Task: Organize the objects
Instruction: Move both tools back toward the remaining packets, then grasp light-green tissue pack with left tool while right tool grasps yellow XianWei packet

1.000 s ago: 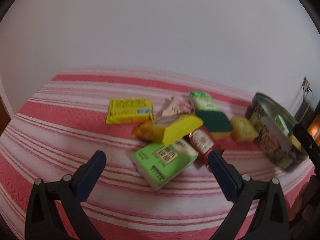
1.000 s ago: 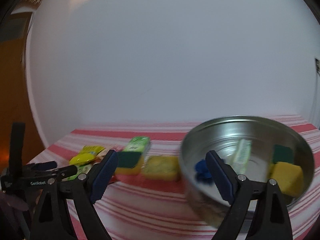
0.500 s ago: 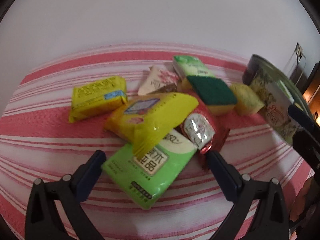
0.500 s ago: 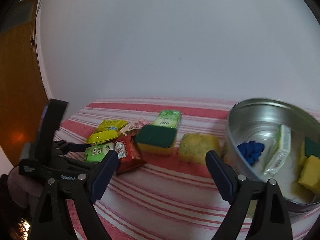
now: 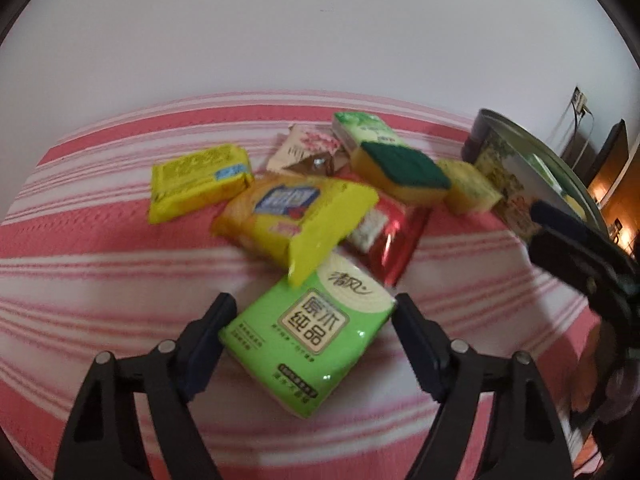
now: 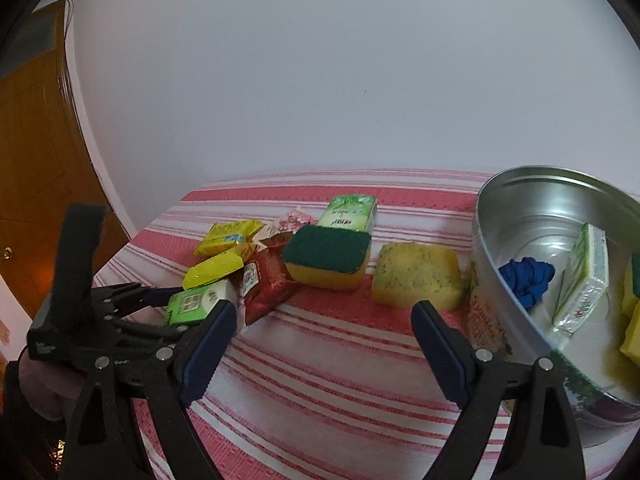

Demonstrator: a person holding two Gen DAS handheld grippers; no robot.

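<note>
A green tissue pack [image 5: 316, 340] lies on the striped cloth between the fingers of my left gripper [image 5: 314, 328]. Its jaws are closing, and the pads stand at the pack's two side edges without squeezing it. A yellow packet [image 5: 296, 220] overlaps the pack's far end, and a red sachet [image 5: 388, 236] lies beside it. My right gripper [image 6: 324, 340] stands open over bare cloth, with nothing between its fingers. From there I see the left gripper [image 6: 160, 304] at the green pack [image 6: 196, 304]. The round metal tin [image 6: 492, 240] stands at the right.
Behind the pile lie a green-topped sponge [image 6: 328, 256], a plain yellow sponge [image 6: 416, 280], a small yellow pack [image 5: 196, 180] and a green-white pack [image 6: 352, 210]. The tin holds a blue item [image 6: 528, 280], a white-green pack [image 6: 584, 280] and sponges. A white wall rises behind the table.
My left gripper came down toward the pile and narrowed its jaws around the green tissue pack. The right gripper tilted down and swung left, bringing the pile into view.
</note>
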